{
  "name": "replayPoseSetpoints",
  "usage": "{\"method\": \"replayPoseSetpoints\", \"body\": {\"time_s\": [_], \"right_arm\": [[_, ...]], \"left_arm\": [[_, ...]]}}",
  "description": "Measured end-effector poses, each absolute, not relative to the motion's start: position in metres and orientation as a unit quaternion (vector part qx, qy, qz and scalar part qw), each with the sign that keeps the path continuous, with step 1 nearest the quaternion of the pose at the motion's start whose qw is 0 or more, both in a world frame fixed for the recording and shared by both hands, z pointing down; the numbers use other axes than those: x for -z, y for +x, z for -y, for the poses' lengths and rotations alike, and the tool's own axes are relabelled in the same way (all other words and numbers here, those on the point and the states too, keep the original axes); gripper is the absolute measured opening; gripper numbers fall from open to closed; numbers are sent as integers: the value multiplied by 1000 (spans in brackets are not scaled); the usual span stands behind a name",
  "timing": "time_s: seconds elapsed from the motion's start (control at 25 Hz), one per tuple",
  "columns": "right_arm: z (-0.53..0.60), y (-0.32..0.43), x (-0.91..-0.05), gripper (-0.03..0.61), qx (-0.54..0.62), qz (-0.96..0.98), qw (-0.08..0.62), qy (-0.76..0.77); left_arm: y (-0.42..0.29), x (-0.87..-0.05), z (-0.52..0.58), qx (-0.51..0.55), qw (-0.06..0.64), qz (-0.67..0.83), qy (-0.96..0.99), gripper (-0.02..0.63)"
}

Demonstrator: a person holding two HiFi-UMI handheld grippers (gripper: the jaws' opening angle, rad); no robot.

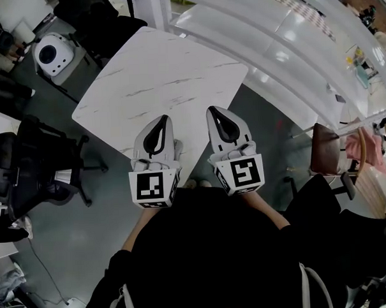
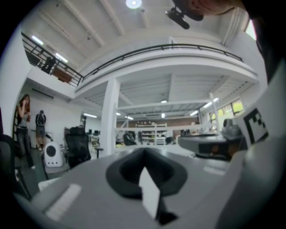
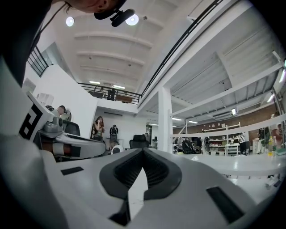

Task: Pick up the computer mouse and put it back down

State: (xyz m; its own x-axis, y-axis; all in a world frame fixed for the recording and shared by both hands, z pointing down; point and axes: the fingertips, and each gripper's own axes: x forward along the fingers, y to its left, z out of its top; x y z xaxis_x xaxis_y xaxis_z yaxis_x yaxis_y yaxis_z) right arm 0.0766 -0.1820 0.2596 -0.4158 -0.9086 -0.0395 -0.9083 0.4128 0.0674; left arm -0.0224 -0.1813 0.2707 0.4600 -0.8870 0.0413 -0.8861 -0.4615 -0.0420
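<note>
Computer mouse unseen; both hand-held grippers (image 1: 164,117) (image 1: 214,109) closed.

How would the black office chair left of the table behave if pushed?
The black office chair would likely roll: its star base seems to sit on casters on smooth floor. Its tall padded back suggests it might tip if shoved high.

Bright, even indoor light from ceiling lamps (image 3: 132,19). Lamp glare streaks the glossy white ledge (image 1: 284,50) in the head view. Edges bend strongly; corners are black. The left tool (image 2: 144,151), close to its lens, is blurred; the background is sharper.
</note>
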Motion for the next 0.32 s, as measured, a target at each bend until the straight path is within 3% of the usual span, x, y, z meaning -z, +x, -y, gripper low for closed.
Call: {"method": "replayPoseSetpoints", "body": {"time_s": [0.32], "right_arm": [[186,68,-264,20,38,846,5,531]], "left_arm": [[-29,-278,186,28,-2,-522,-853,8]]}}
